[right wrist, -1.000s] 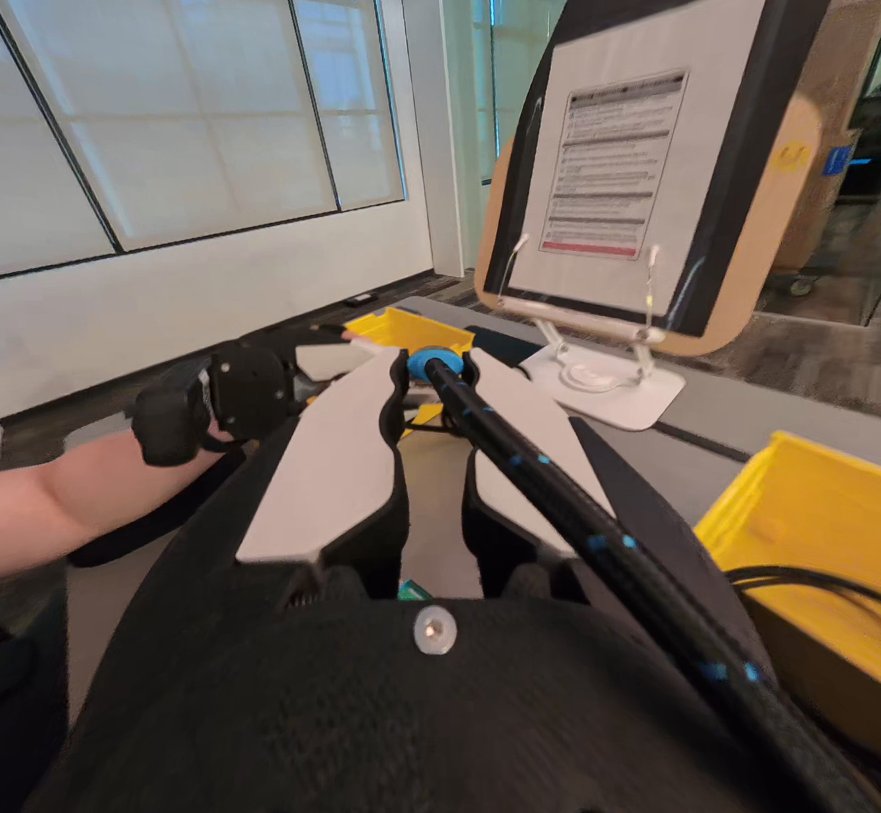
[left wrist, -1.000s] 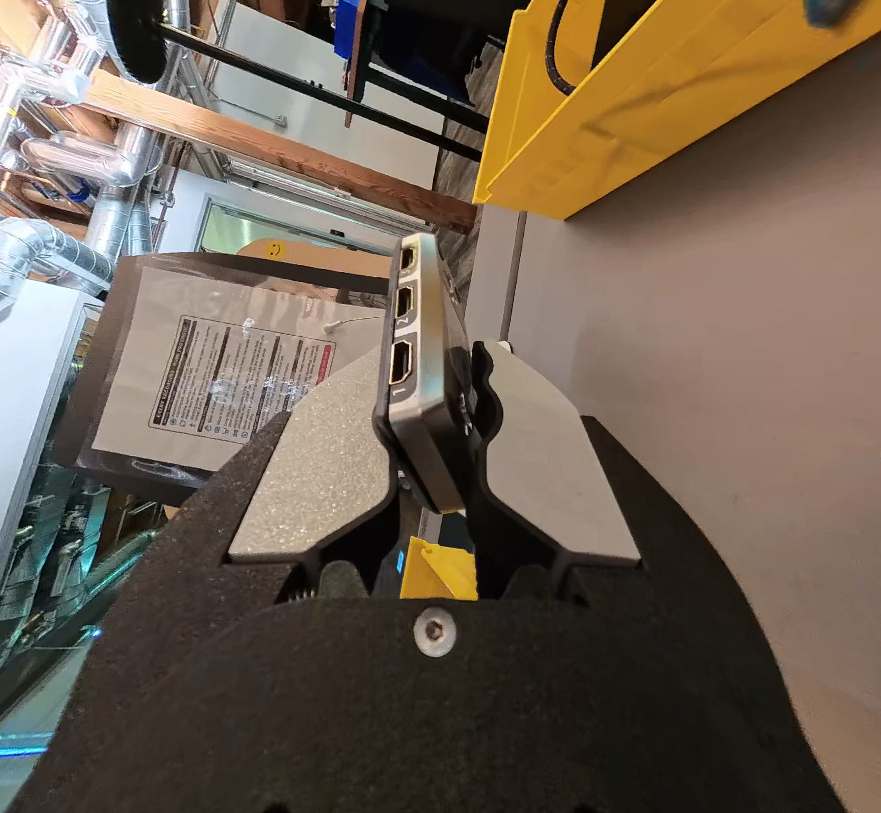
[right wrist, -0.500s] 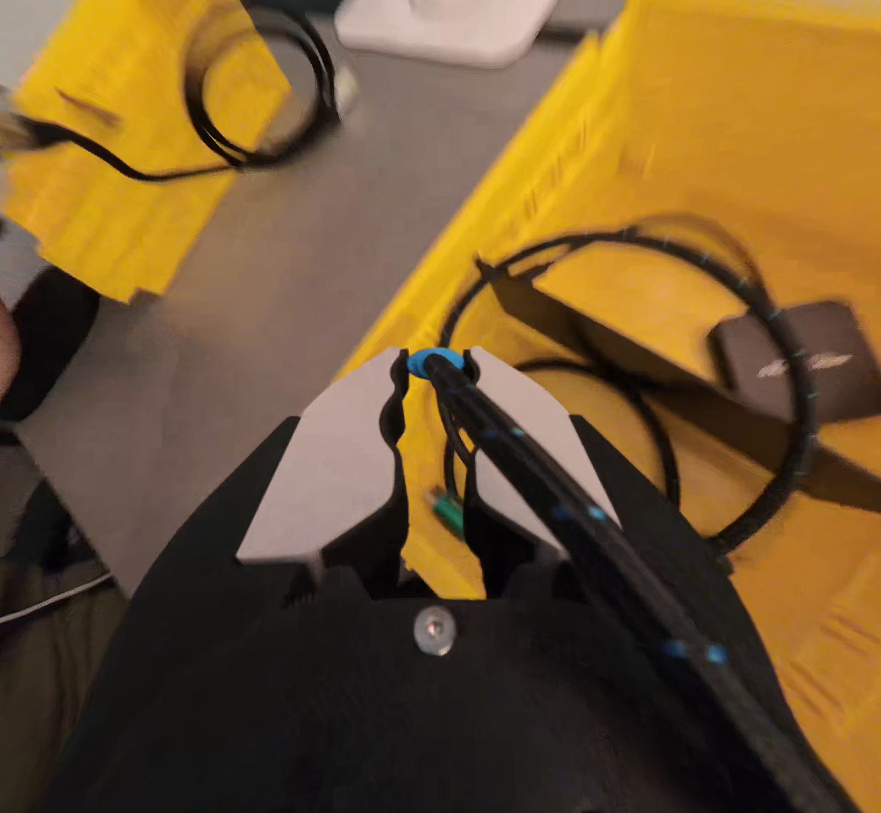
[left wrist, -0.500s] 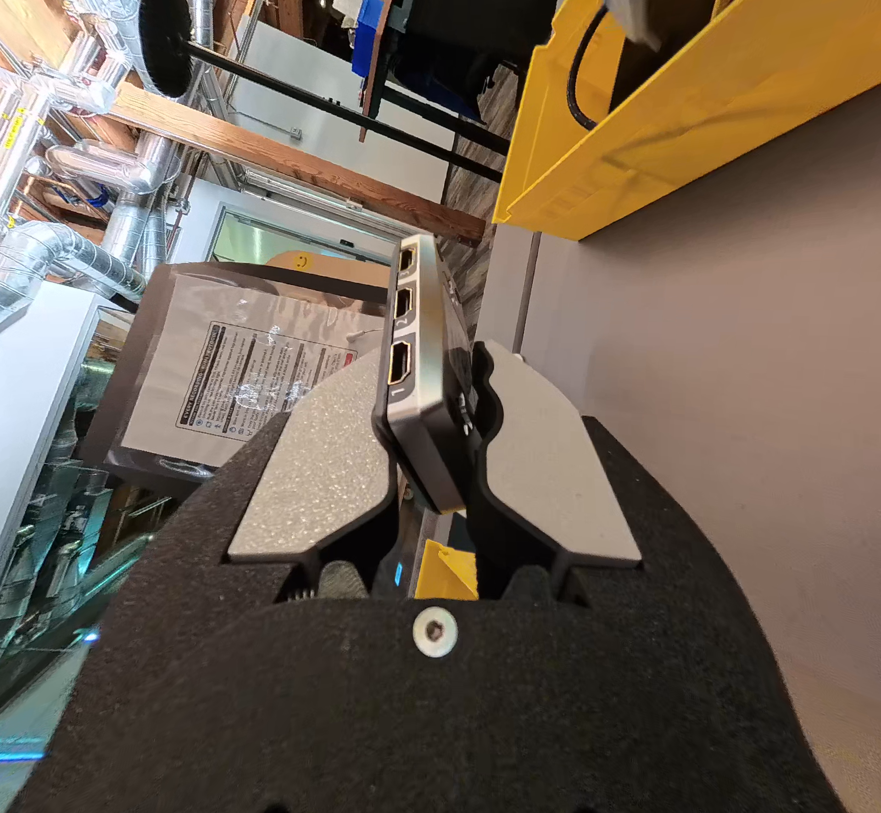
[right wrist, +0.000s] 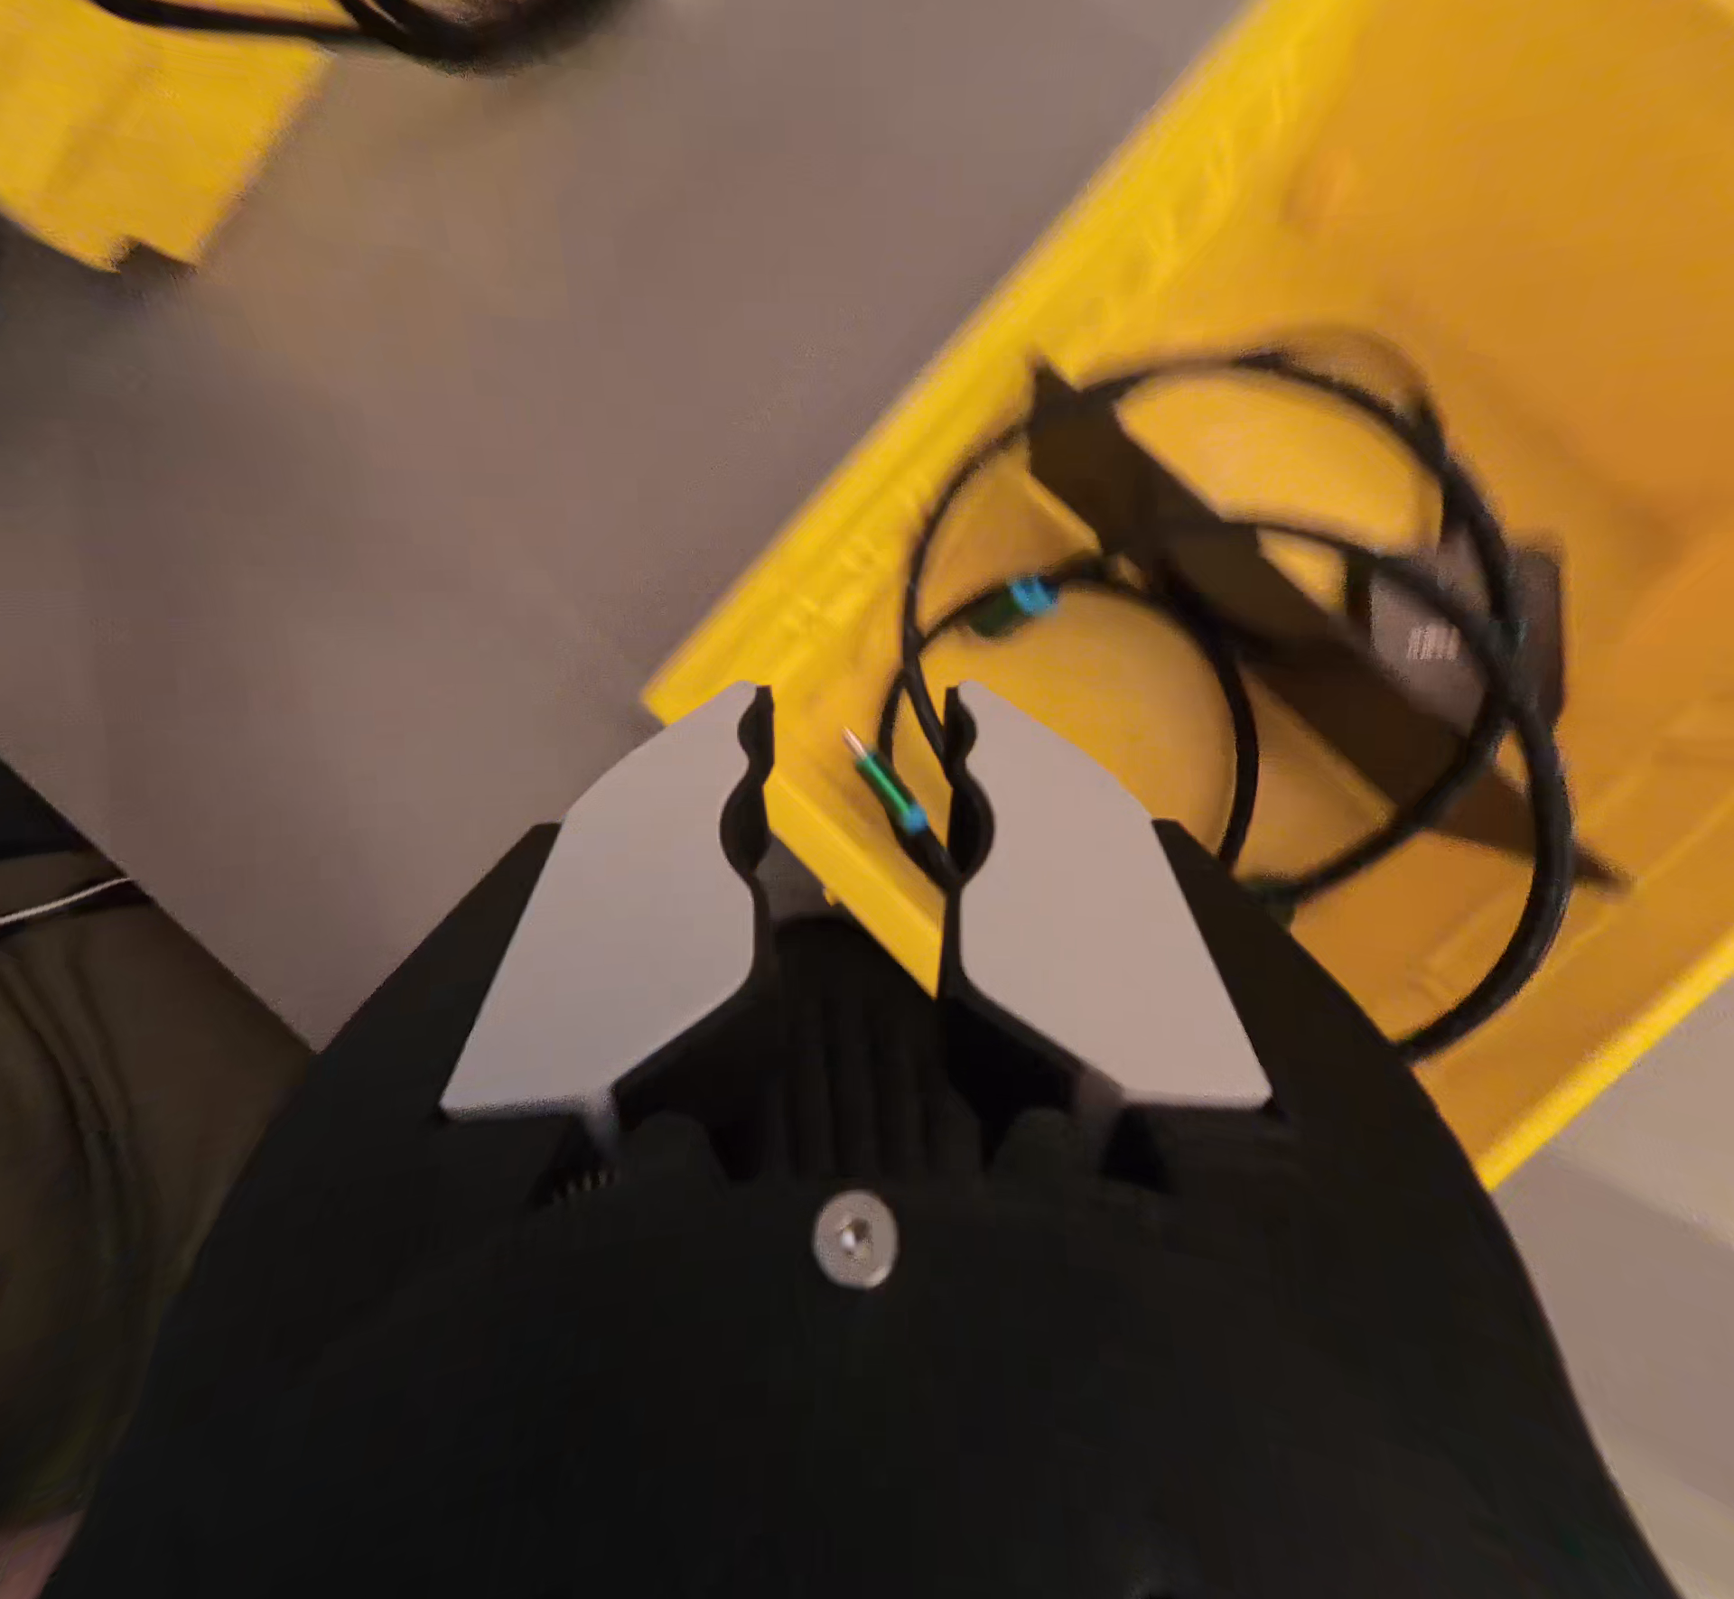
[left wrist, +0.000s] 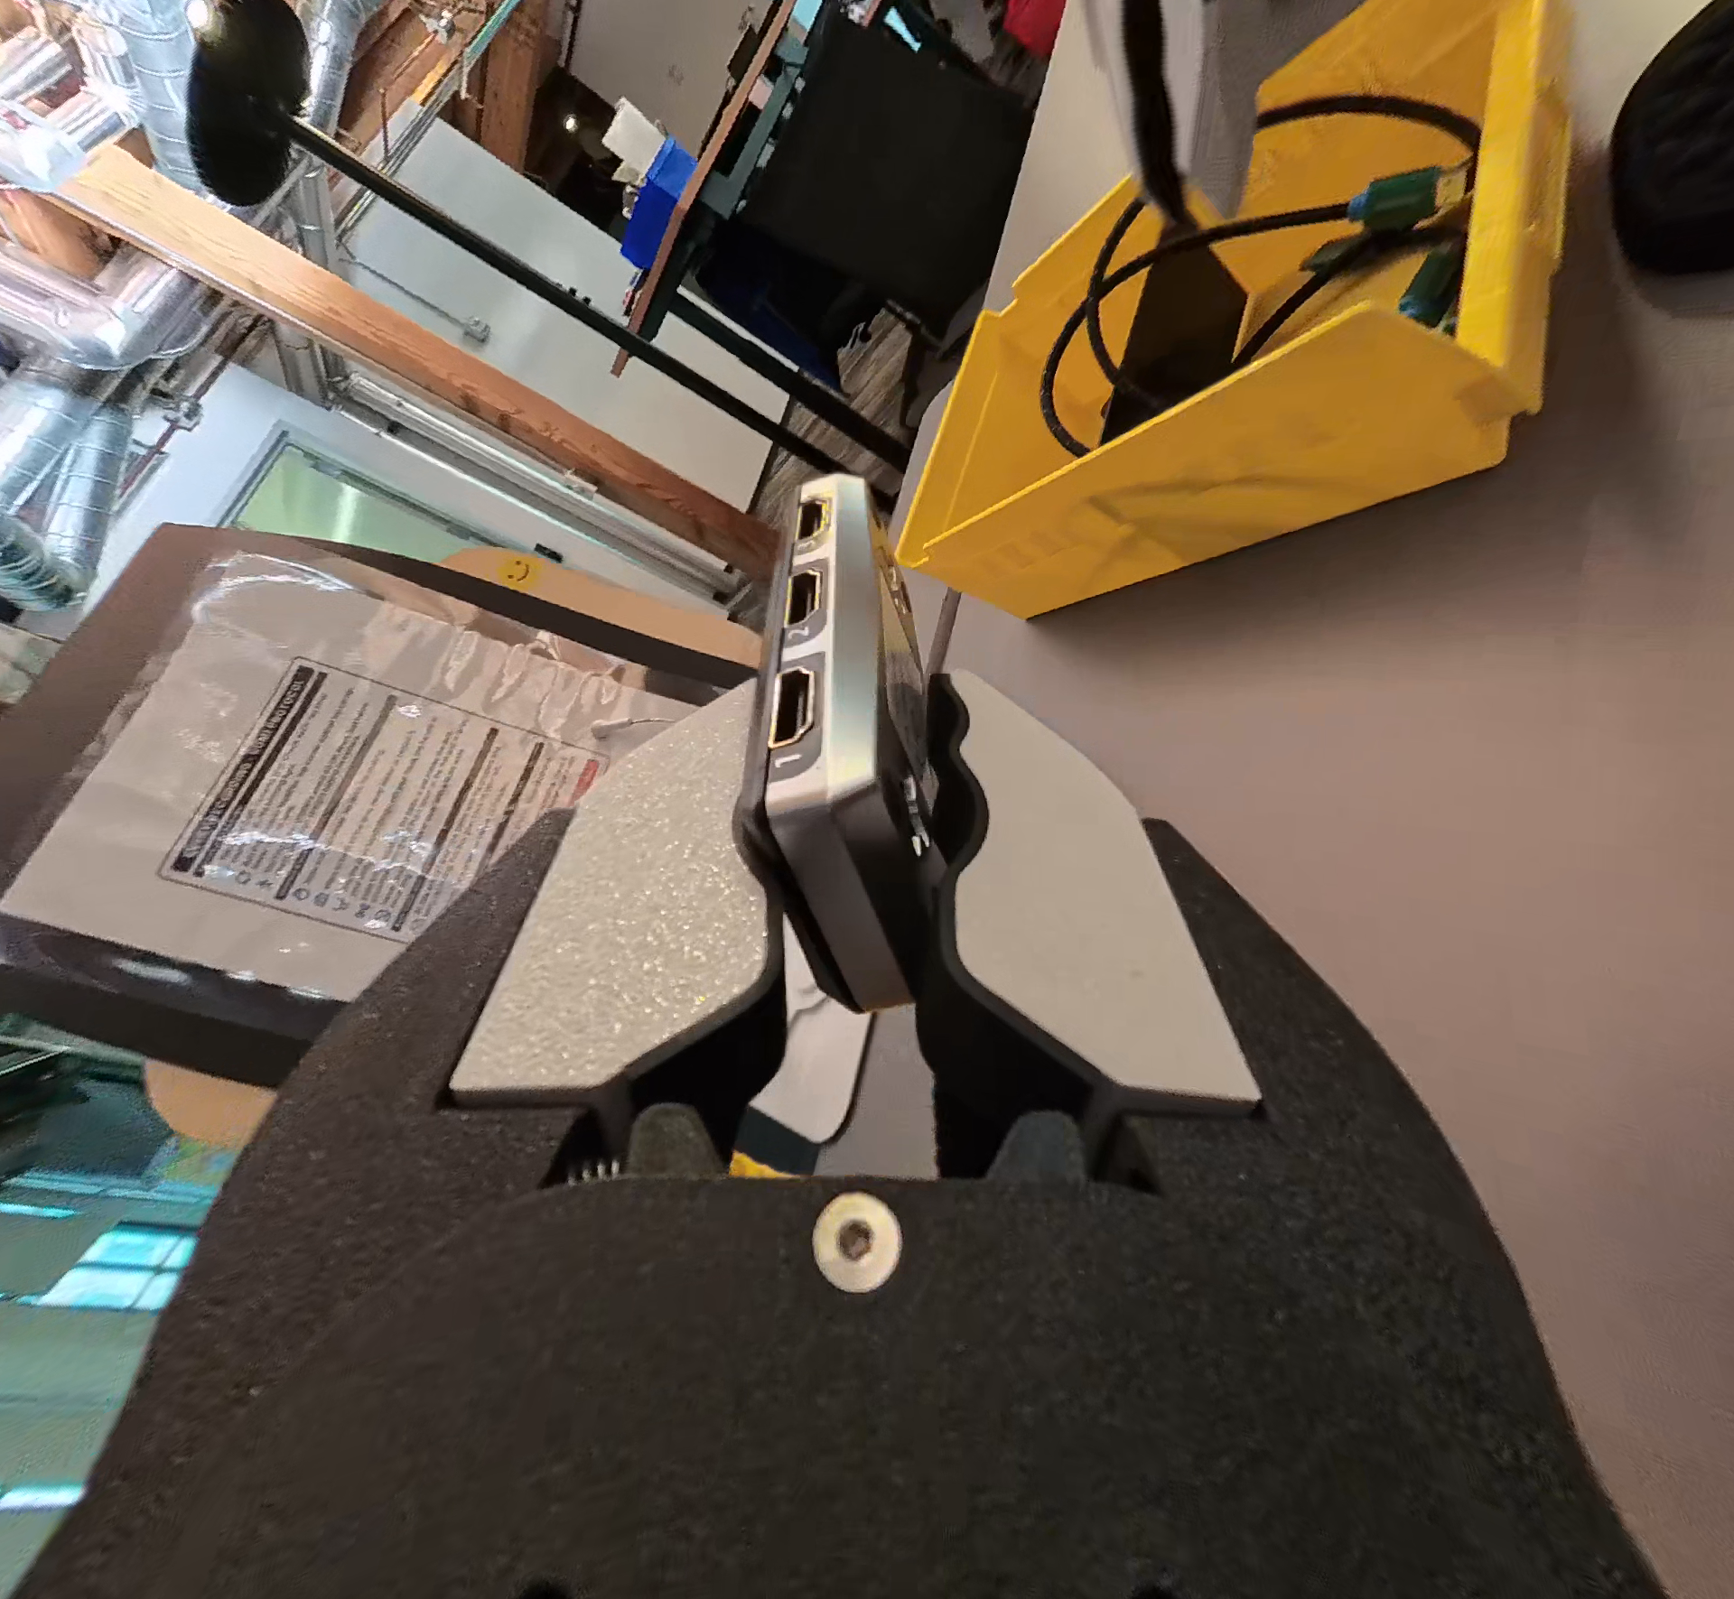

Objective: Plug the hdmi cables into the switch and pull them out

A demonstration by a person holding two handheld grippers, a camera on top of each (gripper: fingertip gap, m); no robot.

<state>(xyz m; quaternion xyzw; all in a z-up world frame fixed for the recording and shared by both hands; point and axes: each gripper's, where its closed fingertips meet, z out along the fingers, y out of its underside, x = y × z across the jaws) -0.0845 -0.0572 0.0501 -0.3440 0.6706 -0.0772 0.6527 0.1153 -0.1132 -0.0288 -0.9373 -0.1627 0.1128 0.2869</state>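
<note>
My left gripper [left wrist: 849, 691] is shut on the HDMI switch [left wrist: 835, 738], a flat grey and black box held on edge above the table. Its three ports face left and all are empty. My right gripper [right wrist: 856, 691] is open and empty, pointing down over the near corner of a yellow bin [right wrist: 1389, 175]. Black HDMI cables [right wrist: 1229, 738] lie coiled in that bin. A green plug [right wrist: 887, 789] lies below the gap between my fingers, and a blue-green plug [right wrist: 1018, 602] lies farther in. In the left wrist view the same bin [left wrist: 1220, 466] shows, with the right gripper's fingers [left wrist: 1210, 100] above it.
A black divider [right wrist: 1267, 578] and a dark box [right wrist: 1436, 635] sit in the bin. A second yellow bin [right wrist: 122, 100] with a black cable [right wrist: 394, 25] stands at the upper left. A board with a printed sheet [left wrist: 310, 785] stands left of the switch. The table [right wrist: 450, 428] is grey. The grippers' ends are close to 25 centimetres from one another.
My right gripper swung down from facing the board to over the yellow bin, opened and let go of the black cable with the blue plug. My left gripper tilted slightly, still holding the switch.
</note>
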